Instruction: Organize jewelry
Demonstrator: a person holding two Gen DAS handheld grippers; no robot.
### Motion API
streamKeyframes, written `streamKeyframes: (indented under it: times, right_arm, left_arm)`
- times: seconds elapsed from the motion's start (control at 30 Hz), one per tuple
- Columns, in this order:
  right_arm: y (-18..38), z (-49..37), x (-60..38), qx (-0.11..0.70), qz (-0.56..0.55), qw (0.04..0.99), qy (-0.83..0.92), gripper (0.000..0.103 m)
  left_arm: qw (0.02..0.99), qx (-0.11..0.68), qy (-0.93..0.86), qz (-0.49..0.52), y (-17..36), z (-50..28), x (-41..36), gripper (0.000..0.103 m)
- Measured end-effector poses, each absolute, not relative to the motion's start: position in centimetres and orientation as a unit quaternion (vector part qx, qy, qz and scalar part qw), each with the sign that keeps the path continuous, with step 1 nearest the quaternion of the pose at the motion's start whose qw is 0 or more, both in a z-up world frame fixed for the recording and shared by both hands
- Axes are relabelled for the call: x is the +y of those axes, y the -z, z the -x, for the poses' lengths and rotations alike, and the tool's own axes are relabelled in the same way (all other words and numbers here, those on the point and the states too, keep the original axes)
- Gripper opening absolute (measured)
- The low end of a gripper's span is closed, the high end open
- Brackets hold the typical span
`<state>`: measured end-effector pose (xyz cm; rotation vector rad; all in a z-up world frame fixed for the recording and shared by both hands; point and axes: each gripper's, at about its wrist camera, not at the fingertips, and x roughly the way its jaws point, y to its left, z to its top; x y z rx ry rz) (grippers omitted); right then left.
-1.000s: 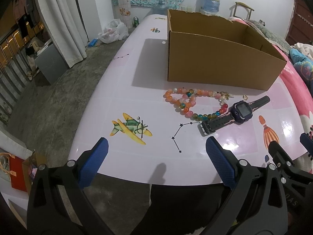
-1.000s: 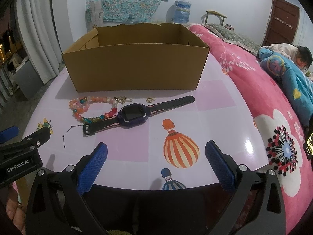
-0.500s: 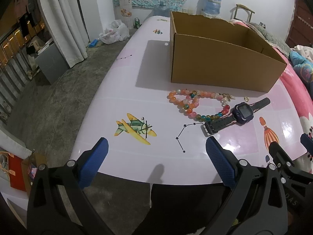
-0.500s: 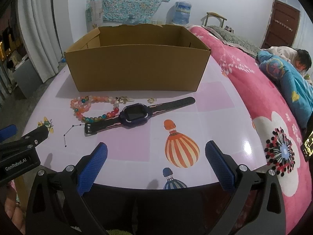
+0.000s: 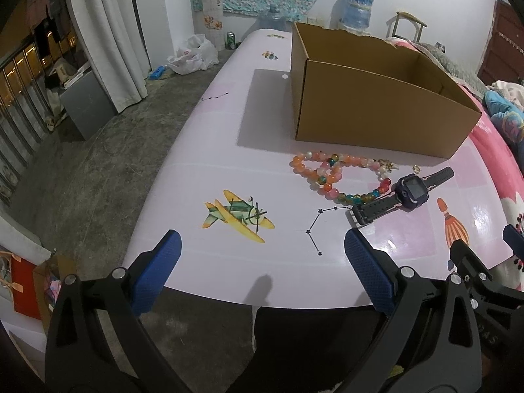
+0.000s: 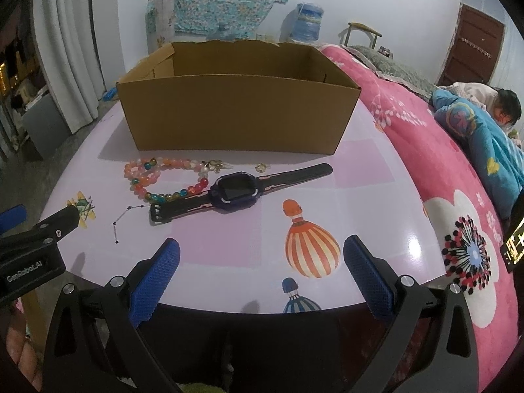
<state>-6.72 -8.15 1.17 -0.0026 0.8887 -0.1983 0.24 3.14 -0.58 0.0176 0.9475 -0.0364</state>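
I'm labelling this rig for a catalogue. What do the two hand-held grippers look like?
Both match: the left hand-held gripper and right hand-held gripper have black skeletal frames with triangular cut-outs, silver pivot bolts and blue textured pads. Seen from the right wrist, the left one's body carries white "GenRobot.AI" lettering. No cables or sleeves show.

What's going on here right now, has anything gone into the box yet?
Nothing is picked up yet. The left gripper and right gripper both hover open and empty at the near edge of the table. The bead bracelet, the smartwatch and a small gold ring lie on the table in front of the cardboard box. The bracelet touches the watch strap. What shows of the box's inside looks empty, though its floor is hidden.
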Motion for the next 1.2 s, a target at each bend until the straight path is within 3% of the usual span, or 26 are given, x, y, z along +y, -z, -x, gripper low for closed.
streamKeyframes:
  times: [0.5,0.77,0.97,1.03,1.1,1.2]
  right_arm:
    - [-0.8,9.3,-9.7,0.449,-0.037,0.888,0.09,0.098]
    - [-0.8,7.8,-15.1,0.445,-0.142,0.881,0.075,0.097]
    - [-0.6,4.8,-18.8,0.442,-0.224,0.868,0.039,0.087]
    - [-0.1,3.4,-19.9,0.447,-0.251,0.858,0.024,0.083]
    - [0.3,2.1,-20.7,0.45,-0.259,0.854,0.023,0.076]
    - [1.1,-0.2,-21.8,0.46,-0.26,0.849,0.03,0.068]
  left_arm:
    - [0.877,0.455,0.143,0.056,2.8,0.0,6.0,0.096]
    - [0.849,0.478,0.196,0.109,4.3,-1.3,5.1,0.096]
    - [0.861,0.459,0.208,0.067,4.0,-2.3,3.2,0.095]
    - [0.865,0.454,0.211,0.045,3.9,-2.7,2.3,0.085]
    - [0.859,0.463,0.216,0.026,4.3,-3.2,1.2,0.068]
    - [0.847,0.481,0.225,0.02,5.3,-4.0,0.2,0.054]
